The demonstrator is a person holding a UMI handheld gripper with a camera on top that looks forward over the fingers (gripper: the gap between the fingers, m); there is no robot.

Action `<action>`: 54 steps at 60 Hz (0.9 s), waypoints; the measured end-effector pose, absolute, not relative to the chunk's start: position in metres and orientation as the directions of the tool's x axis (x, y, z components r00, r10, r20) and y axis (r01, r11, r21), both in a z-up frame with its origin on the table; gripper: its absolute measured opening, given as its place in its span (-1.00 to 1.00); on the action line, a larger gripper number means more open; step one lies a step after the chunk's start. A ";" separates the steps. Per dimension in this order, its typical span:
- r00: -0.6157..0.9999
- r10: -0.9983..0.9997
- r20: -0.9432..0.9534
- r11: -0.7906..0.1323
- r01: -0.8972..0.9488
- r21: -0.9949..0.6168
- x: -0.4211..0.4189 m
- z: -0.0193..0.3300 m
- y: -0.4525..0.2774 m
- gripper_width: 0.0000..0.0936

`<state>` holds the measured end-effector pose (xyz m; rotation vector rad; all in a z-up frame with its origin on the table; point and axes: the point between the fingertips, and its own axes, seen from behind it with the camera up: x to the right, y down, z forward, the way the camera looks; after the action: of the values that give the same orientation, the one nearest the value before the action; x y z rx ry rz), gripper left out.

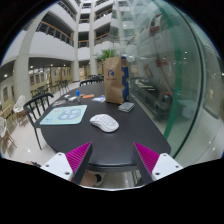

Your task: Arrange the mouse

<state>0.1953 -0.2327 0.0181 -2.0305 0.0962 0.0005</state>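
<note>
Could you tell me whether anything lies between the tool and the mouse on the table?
Nothing visible does. The mouse lies on the dark table just beyond the open tool, with bare tabletop between them. The mat lies beside the mouse, off that line.

Bare dark table (pixel 120 140) lay ahead; the mouse (pixel 104 122), mouse pad (pixel 64 115) and, apparently, a box (pixel 115 78) stood beyond.
</note>
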 end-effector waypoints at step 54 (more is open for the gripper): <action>0.991 -0.115 0.064 -0.601 -0.018 -0.799 0.207 -0.016 -0.010 -0.18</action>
<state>0.2071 -0.0103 -0.0160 -2.2133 0.0923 -0.1341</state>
